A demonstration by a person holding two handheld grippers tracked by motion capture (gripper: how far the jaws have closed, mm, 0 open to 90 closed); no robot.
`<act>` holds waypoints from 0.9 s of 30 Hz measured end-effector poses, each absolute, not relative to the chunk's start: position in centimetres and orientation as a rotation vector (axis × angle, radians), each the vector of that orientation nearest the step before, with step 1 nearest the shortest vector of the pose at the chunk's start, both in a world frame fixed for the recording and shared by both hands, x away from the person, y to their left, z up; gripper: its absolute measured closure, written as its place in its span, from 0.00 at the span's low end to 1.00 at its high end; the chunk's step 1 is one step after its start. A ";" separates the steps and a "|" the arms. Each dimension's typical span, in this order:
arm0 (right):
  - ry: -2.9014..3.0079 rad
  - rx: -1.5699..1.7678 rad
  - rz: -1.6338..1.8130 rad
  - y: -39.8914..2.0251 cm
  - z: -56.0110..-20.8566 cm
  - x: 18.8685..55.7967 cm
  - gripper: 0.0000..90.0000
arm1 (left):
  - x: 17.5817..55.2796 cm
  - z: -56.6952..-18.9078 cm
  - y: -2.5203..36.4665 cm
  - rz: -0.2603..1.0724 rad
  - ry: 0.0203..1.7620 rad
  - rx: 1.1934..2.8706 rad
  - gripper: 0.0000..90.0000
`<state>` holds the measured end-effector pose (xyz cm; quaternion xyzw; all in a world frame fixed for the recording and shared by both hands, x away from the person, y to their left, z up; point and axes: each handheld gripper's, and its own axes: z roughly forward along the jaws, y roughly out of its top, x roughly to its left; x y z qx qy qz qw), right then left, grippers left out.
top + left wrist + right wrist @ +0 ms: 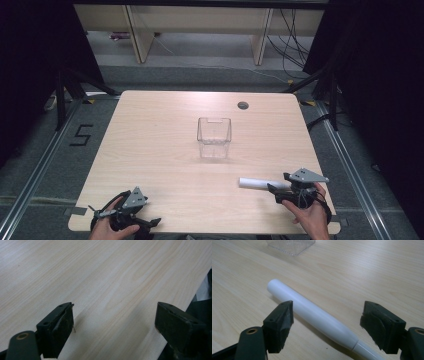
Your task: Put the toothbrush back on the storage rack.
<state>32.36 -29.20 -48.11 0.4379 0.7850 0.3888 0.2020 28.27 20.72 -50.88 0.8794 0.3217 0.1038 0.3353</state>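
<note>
White tube [312, 312] lies flat on my worktop [150, 150], toward the near right part, and that is where my right hand-held gripper [325, 322] sits. In the right gripper view I see its two black jaws spread wide, one on each side of the tube, with the tube running slantwise through the gap. The left jaw stands just beside the tube's wall; I cannot tell for sure whether it touches, though the pads do not seem to press on it. The right jaw is clearly apart from it. The tube narrows to a thinner neck at its near end.

From the high view, the tube [257, 183] points left out of the right hand-held gripper [272, 189], and a clear plastic container [214, 137] stands upright at mid-worktop, well apart from it.

My left hand-held gripper [152, 220] rests at the near left edge. In the left gripper view its jaws stand wide over bare wood [105, 285], holding nothing.
</note>
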 end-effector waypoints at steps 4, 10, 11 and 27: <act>2.196 1.250 1.098 -28.9 -48.1 32.5 0.29 | 28.3 -50.9 20.7 0.271 0.842 2.294 0.17; 2.194 1.232 1.095 -28.4 -48.0 33.1 0.29 | 28.3 -50.9 20.7 0.270 0.844 2.294 0.17; 2.189 1.247 1.087 -28.3 -47.9 33.0 0.29 | 28.3 -50.9 20.7 0.269 0.845 2.293 0.17; 2.220 1.134 1.093 -26.5 -47.7 34.6 0.50 | 28.2 -51.0 20.8 0.261 0.866 2.286 0.17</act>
